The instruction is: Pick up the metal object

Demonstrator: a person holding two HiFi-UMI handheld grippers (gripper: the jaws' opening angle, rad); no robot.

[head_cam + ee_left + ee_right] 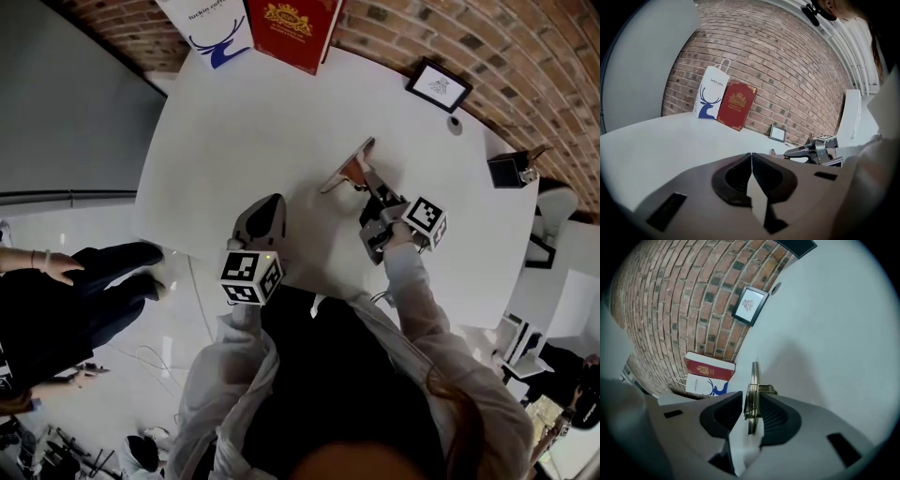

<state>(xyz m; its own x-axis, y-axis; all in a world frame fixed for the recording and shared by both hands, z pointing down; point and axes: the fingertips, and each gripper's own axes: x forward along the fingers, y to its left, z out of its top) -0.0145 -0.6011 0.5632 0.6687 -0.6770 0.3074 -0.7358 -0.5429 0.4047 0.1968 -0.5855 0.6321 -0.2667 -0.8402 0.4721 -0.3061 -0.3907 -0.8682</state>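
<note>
The metal object (347, 170) is a thin flat plate with a brass-coloured clip, standing tilted on edge on the round white table (262, 122). My right gripper (367, 183) is shut on it. In the right gripper view the plate (753, 380) runs edge-on between the two dark pads, with its clip pressed against the right pad (776, 416). My left gripper (265, 214) hovers at the table's near edge, to the left of the plate. Its jaws meet with nothing between them, as the left gripper view shows (751, 161).
At the table's far edge, against the brick wall, stand a red box (292, 28) and a white paper bag with a blue deer (214, 28). A small framed picture (438, 85) and a black box (511, 169) sit at the right. Another person (66, 300) is at the left.
</note>
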